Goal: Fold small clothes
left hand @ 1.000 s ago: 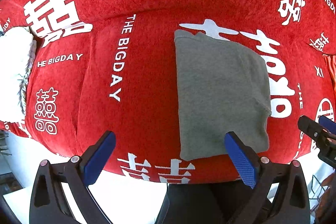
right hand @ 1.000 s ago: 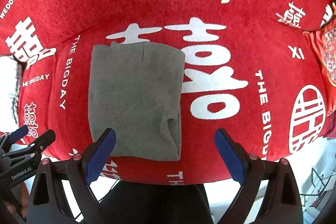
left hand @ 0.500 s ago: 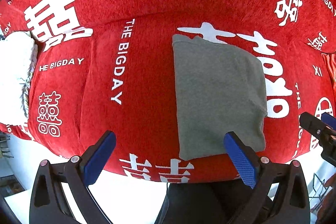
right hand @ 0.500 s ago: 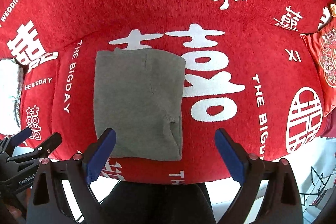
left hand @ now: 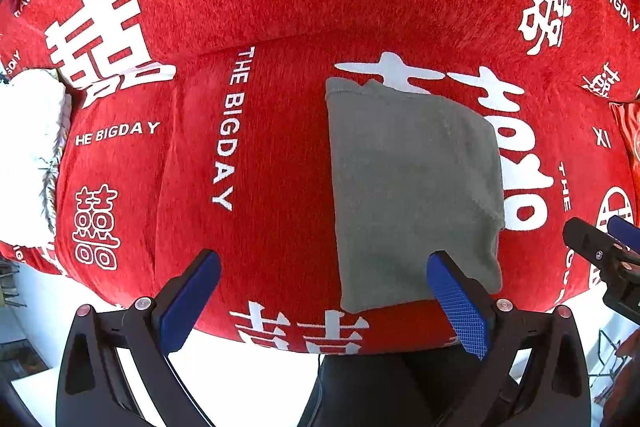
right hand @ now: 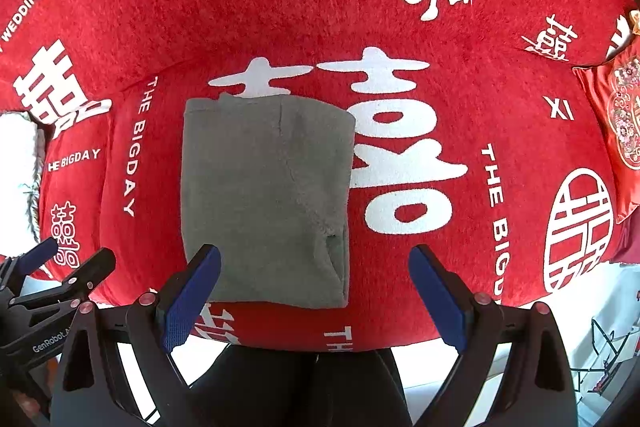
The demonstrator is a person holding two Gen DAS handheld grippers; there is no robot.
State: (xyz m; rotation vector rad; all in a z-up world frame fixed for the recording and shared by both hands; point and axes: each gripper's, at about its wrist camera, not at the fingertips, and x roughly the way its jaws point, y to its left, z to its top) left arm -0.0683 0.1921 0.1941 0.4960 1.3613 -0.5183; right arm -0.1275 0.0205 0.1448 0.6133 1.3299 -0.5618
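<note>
Red cover [left hand: 280, 155]: wide free cloth at 9 o'clock of the garment.
Grey garment [left hand: 412, 187]: folded flat, near the front edge, unmoved since earlier.
Left gripper [left hand: 324, 303]: spread, empty.
Right gripper [right hand: 316, 295]: spread, empty.

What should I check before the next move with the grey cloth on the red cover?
1. Left hand-held gripper open, holding nothing: ok.
2. Right hand-held gripper open, holding nothing: ok.
3. Grey cloth lies flat on the red cover, already folded to a rectangle: ok.
4. Edges lined up: not ok, a small corner sticks out at the far edge.
5. Nothing lies on the cloth: ok.
6. Number of layers: cannot tell.
</note>
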